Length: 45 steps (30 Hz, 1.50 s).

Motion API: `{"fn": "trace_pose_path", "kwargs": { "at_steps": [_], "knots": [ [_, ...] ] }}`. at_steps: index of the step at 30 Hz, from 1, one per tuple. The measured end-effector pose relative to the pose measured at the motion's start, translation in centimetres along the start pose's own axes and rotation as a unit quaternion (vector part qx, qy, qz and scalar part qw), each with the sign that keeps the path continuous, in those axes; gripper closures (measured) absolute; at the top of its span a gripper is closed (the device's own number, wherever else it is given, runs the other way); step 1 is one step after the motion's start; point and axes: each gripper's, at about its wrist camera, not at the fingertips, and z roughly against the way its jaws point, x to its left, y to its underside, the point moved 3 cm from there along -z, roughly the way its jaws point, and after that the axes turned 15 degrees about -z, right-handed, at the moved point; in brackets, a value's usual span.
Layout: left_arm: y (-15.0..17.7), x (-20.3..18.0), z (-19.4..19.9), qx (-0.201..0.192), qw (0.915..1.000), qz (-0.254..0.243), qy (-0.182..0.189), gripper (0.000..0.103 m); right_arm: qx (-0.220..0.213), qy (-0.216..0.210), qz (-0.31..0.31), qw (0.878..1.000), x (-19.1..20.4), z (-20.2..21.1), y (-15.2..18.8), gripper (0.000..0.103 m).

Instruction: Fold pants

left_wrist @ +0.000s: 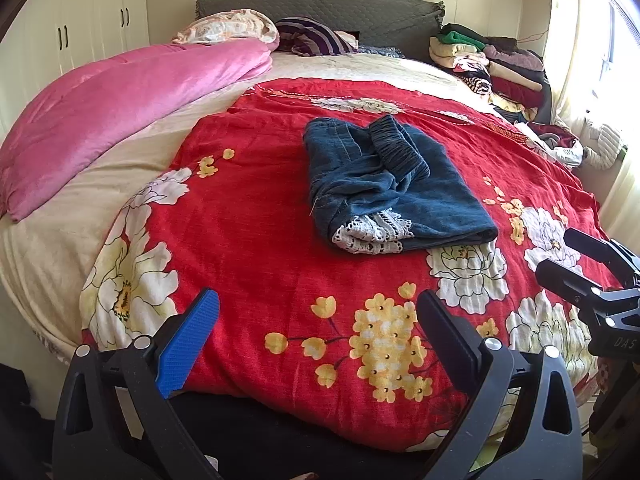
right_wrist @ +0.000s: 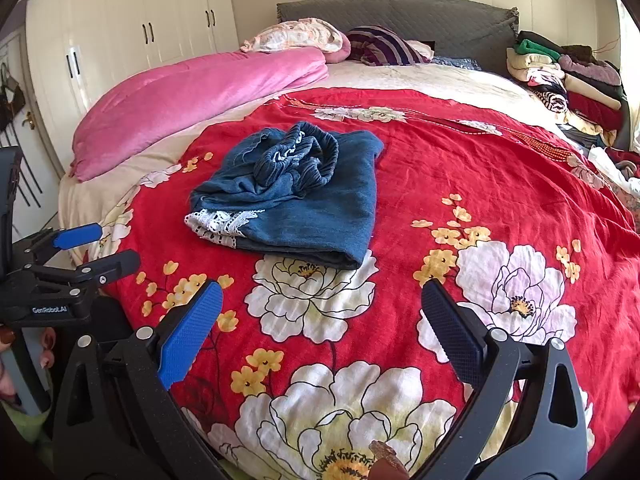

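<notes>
Pants [left_wrist: 394, 184] lay bundled in 1 compact stack on the red bedspread [left_wrist: 260, 240], waistband bunched on top; both tools, left [left_wrist: 316, 336] and right [right_wrist: 320, 324], hung released nearby. Flattening that waistband would tidy it.

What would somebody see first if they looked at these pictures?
Probably the bright red flowered blanket spread over the bed, with blue pants folded in a bundle on its middle. Next, the big pink quilt along the bed's left side.
</notes>
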Motion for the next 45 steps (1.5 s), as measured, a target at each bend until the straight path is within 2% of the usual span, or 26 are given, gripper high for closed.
{"fn": "trace_pose_path", "kwargs": {
  "at_steps": [45],
  "knots": [
    [0.21, -0.34, 0.18, 0.006, 0.9997, -0.011, 0.02, 0.005, 0.0, 0.005, 0.001, 1.0, -0.11, -0.01, -0.15, 0.009]
  ]
}}
